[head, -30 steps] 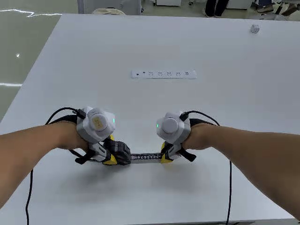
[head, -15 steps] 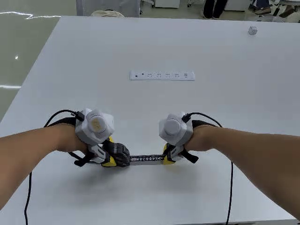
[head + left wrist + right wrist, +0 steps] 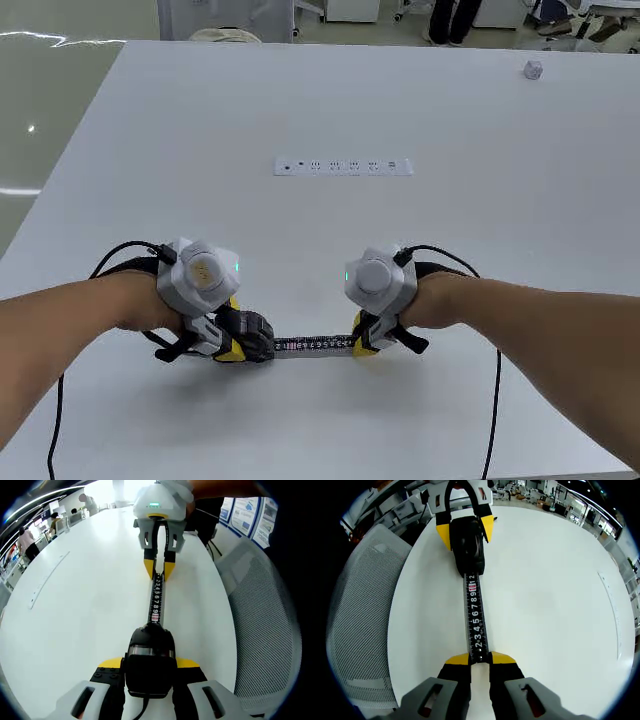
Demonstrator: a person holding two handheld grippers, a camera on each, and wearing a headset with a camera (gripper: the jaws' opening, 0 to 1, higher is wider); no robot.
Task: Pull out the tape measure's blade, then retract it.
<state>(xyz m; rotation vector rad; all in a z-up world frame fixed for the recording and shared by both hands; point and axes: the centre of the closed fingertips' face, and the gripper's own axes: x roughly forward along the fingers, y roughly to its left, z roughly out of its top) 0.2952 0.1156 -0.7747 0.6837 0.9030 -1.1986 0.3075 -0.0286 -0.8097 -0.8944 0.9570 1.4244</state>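
The tape measure case was clamped between the left gripper's jaws on the surface, well apart from the power strip, on the person's side. The drawn-out blade was pinched at its tip by the right gripper's jaws.

Left claw and right claw grey-white, yellow-tipped black jaws, green lights, black cables

Blade: black numerals 2 to 9 read outward from right gripper jaws, then a red-boxed figure, then 1, 2 just before the case. Finer print unreadable.
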